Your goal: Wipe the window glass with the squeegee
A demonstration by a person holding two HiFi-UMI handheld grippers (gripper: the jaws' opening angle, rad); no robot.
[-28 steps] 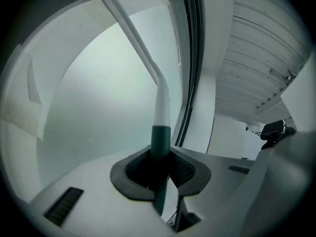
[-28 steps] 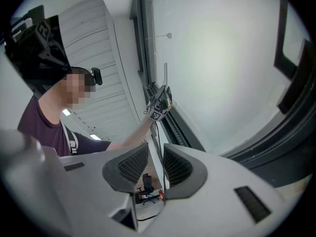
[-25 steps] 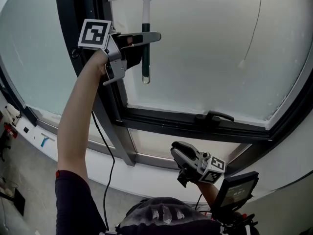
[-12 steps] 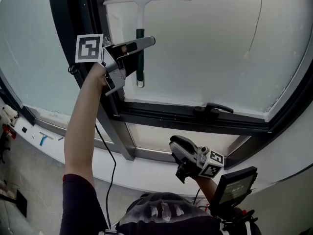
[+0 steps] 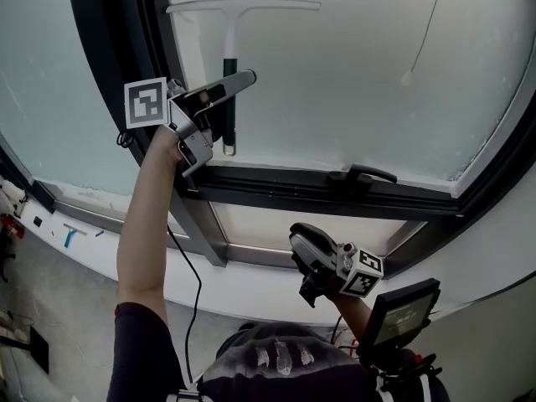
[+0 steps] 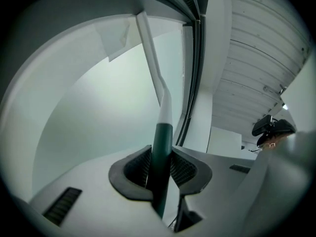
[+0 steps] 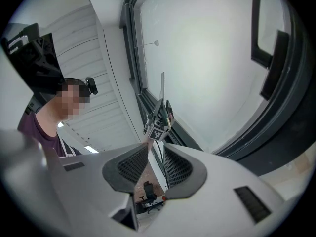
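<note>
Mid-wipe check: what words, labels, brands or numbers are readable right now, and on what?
Readable text: none in any view.
Screen: lit, but too small and dim to read.
Left cube: black-and-white square pattern, no letters or numbers.
Right cube: same kind of pattern, no letters or numbers.
Squeegee: no print shows.

Frosted, smooth window glass (image 5: 360, 82) glows milky inside a dark, matt, metal-looking frame (image 5: 276, 193). The squeegee (image 5: 232, 32) has a pale, smooth, plastic-looking head and shaft, ending in a dark green matt grip. The right gripper (image 7: 150, 164) shows smooth grey plastic shells with a dull sheen, its black pads (image 7: 129, 166) moulded in a fine rough grid. The person's sleeve (image 5: 138, 354) is dark, matt cloth.
</note>
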